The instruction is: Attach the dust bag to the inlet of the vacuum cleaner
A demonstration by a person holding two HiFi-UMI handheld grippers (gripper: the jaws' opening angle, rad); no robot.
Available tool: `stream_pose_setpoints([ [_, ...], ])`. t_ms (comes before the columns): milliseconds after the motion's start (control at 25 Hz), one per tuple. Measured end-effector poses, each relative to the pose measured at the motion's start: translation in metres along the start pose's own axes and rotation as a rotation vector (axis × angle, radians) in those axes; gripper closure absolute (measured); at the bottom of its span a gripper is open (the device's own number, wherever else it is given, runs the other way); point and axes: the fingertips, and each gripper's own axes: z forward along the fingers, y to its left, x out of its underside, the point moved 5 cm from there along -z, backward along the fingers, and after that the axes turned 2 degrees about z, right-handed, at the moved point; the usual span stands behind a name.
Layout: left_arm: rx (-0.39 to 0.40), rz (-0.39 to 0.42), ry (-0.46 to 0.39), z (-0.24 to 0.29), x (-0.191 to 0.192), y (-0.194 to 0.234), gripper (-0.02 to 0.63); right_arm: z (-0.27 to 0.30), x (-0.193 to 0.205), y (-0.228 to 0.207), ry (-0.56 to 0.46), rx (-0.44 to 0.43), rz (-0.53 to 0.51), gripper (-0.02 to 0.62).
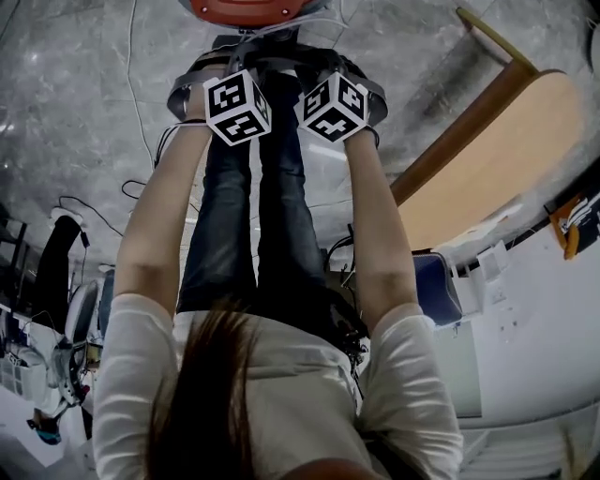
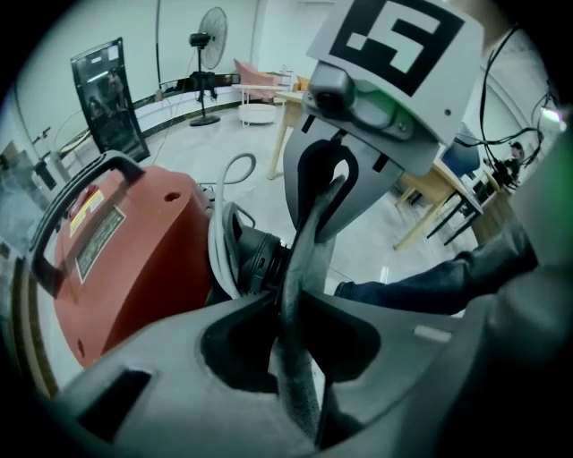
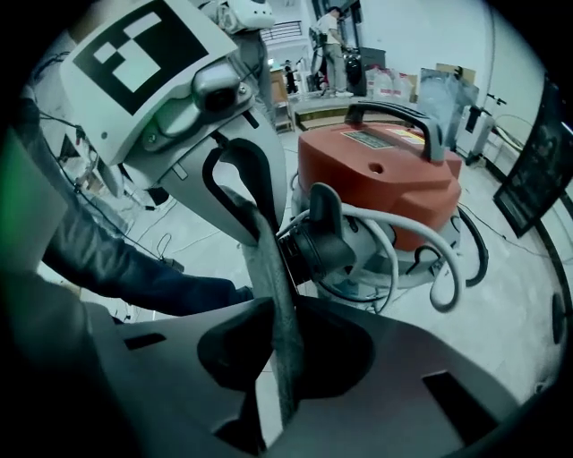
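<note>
Your head view shows only your arms (image 1: pixel 164 216) reaching down to the marker cubes (image 1: pixel 237 106), with the red vacuum (image 1: pixel 244 9) at the top edge. Only the gripper views show the grip: your left gripper (image 2: pixel 288 304) and right gripper (image 3: pixel 285 309) face each other, each clamped on the bag (image 2: pixel 309 228). The bag looks like a thin, dark grey fabric band seen edge-on, held just beside the vacuum's black inlet (image 3: pixel 327 241).

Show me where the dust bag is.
In both gripper views the dust bag is pinched between the jaws, just before the red vacuum cleaner's black inlet.
</note>
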Motion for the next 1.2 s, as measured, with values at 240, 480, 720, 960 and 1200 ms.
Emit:
stream_pose_setpoints([
  [240, 0.047, 0.106, 0.032, 0.010, -0.018, -0.034, 0.531, -0.009, 0.039, 0.021, -0.039, 0.011, 0.094, 0.546],
  [480, 0.007, 0.010, 0.000, 0.008, -0.017, -0.039, 0.531, -0.011, 0.035, 0.018, 0.000, -0.019, -0.033, 0.545],
  [720, -0.017, -0.092, -0.033, 0.006, -0.010, -0.036, 0.531, -0.008, 0.023, 0.012, 0.049, -0.073, -0.136, 0.543],
  [960, -0.003, -0.093, -0.038, 0.006, -0.012, -0.036, 0.531, -0.009, 0.023, 0.011, 0.045, -0.082, -0.136, 0.544],
  [1200, 0.057, 0.043, 0.005, 0.005, -0.018, -0.037, 0.531, -0.014, 0.031, 0.019, 0.002, -0.021, -0.001, 0.545],
])
